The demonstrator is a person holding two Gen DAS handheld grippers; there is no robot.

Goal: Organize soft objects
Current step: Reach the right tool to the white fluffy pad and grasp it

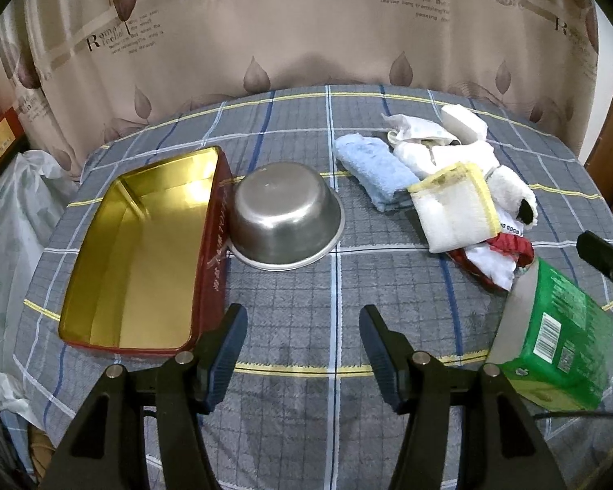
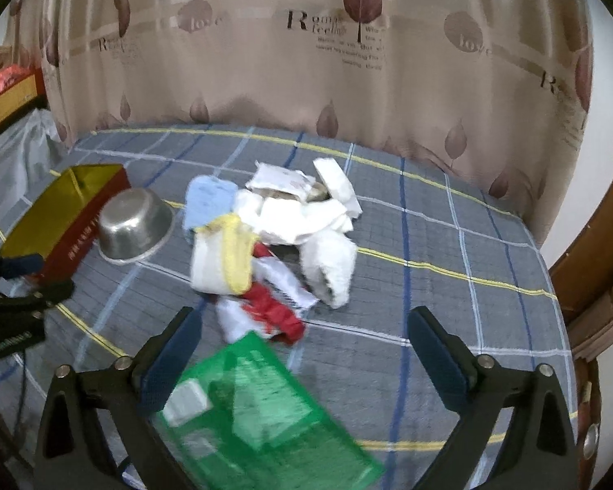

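Note:
A pile of soft things lies on the checked tablecloth point(image 1: 298, 286): a light blue towel point(image 1: 374, 169), a white cloth with yellow trim point(image 1: 455, 206), white cloths point(image 1: 425, 139) and a red and white cloth point(image 1: 494, 255). The pile also shows in the right wrist view point(image 2: 290, 224). A green tissue pack point(image 1: 555, 332) sits at the near right; in the right wrist view it point(image 2: 261, 408) lies blurred between the wide-apart fingers. My right gripper point(image 2: 304, 351) is open. My left gripper point(image 1: 302, 343) is open and empty over bare cloth.
An open red tin with a gold inside point(image 1: 143, 253) stands at the left. An upturned steel bowl point(image 1: 286, 214) sits beside it. A patterned curtain point(image 1: 306, 32) hangs behind the table. Plastic bags point(image 1: 12, 212) lie off the left edge.

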